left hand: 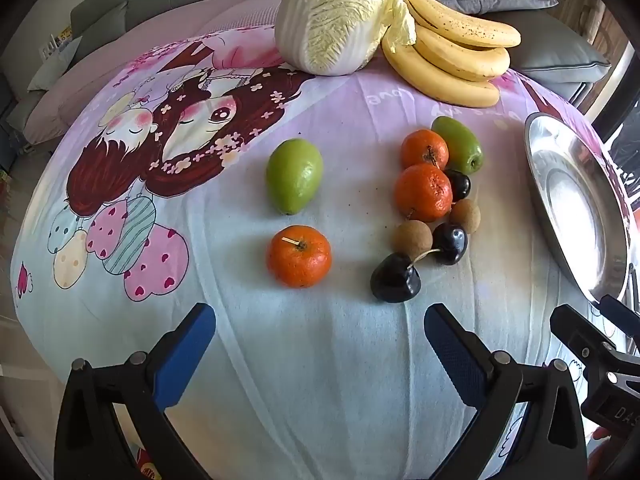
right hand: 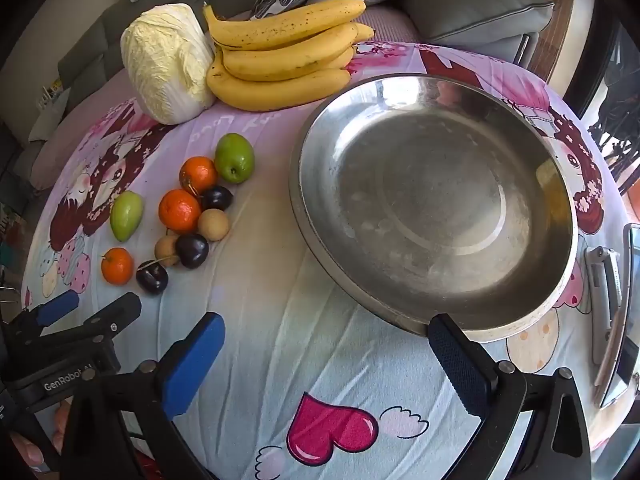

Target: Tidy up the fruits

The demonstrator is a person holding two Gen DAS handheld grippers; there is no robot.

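Observation:
Small fruits lie on the cartoon-print cloth: a green fruit, a lone tangerine, and a cluster of two tangerines, a second green fruit, dark cherries and brown longans. The cluster also shows in the right wrist view. An empty steel bowl stands to their right. My left gripper is open and empty, just short of the lone tangerine. My right gripper is open and empty at the bowl's near rim.
A napa cabbage and a bunch of bananas lie at the far edge of the table. A metal tool and a phone-like object lie right of the bowl. Grey sofa cushions are behind the table.

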